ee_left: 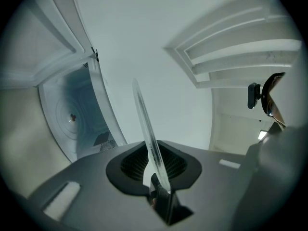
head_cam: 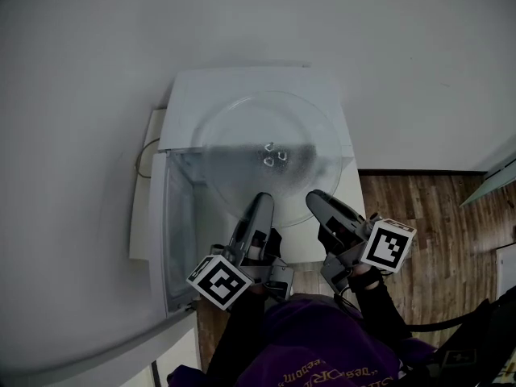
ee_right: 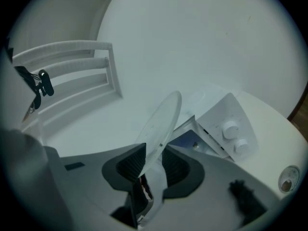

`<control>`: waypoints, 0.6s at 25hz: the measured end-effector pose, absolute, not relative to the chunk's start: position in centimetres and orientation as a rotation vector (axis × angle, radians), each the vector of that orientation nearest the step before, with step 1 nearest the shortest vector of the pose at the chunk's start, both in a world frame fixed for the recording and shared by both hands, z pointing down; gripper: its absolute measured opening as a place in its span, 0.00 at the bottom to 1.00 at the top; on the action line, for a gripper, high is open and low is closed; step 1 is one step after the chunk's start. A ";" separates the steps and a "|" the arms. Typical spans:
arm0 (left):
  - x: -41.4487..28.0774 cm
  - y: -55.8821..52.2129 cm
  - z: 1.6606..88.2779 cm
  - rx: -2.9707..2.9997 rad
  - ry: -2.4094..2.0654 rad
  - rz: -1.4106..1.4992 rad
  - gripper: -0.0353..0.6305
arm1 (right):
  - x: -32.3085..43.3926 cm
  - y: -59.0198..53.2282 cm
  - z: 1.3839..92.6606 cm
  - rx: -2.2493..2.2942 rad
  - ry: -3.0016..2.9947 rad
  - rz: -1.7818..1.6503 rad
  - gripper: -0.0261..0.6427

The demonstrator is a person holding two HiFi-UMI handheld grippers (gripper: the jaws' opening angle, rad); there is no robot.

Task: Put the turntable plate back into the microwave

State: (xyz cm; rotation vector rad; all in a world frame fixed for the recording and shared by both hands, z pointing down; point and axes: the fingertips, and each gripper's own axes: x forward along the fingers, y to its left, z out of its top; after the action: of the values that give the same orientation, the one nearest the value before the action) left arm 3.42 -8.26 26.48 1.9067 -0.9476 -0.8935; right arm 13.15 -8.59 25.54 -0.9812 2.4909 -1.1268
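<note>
Near rim of glass turntable plate (head_cam: 242,135) clamped in left gripper (head_cam: 261,200) and right gripper (head_cam: 316,197), held above open white microwave (head_cam: 189,95)

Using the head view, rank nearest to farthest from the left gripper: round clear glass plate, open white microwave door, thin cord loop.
1. Round clear glass plate, held by the left gripper.
2. Open white microwave door, on its left.
3. Thin cord loop, farther back-left.
</note>
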 end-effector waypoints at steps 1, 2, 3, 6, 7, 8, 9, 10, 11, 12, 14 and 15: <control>3.0 -7.9 26.5 1.907 -0.953 -0.900 0.14 | 12.7 -8.2 25.6 -0.974 2.499 -1.123 0.20; 2.5 -7.4 26.6 1.908 -0.959 -0.906 0.14 | 12.3 -7.9 25.7 -0.968 2.508 -1.120 0.20; 2.1 -7.1 26.7 1.908 -0.964 -0.913 0.14 | 11.8 -7.5 25.7 -0.960 2.513 -1.119 0.20; 1.5 -6.4 26.7 1.898 -0.976 -0.929 0.14 | 11.2 -7.1 25.7 -0.940 2.530 -1.117 0.20; 1.4 -6.3 26.6 1.894 -0.981 -0.933 0.14 | 11.1 -7.0 25.6 -0.935 2.535 -1.118 0.20; 1.4 -6.3 26.5 1.892 -0.986 -0.936 0.14 | 11.0 -7.0 25.5 -0.927 2.537 -1.124 0.20; 1.3 -6.2 26.4 1.890 -0.991 -0.939 0.14 | 11.0 -6.9 25.4 -0.919 2.537 -1.130 0.20; 1.3 -6.1 26.4 1.888 -0.996 -0.942 0.14 | 10.9 -6.9 25.3 -0.912 2.538 -1.134 0.20; 1.2 -6.0 26.3 1.886 -1.001 -0.943 0.14 | 10.9 -6.9 25.2 -0.906 2.540 -1.138 0.20; 1.2 -5.9 26.1 1.884 -1.006 -0.945 0.14 | 10.8 -6.8 25.1 -0.899 2.542 -1.142 0.20; 1.1 -5.8 25.8 1.879 -1.018 -0.949 0.14 | 10.7 -6.8 24.9 -0.887 2.544 -1.150 0.20; 1.0 -5.7 25.7 1.876 -1.024 -0.950 0.14 | 10.7 -6.8 24.9 -0.882 2.545 -1.154 0.20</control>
State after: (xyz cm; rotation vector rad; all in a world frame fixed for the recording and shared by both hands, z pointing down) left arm 1.04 -5.69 25.73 1.8765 -1.0243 -0.9499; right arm 10.71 -6.77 24.88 -0.8819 2.5452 -1.1544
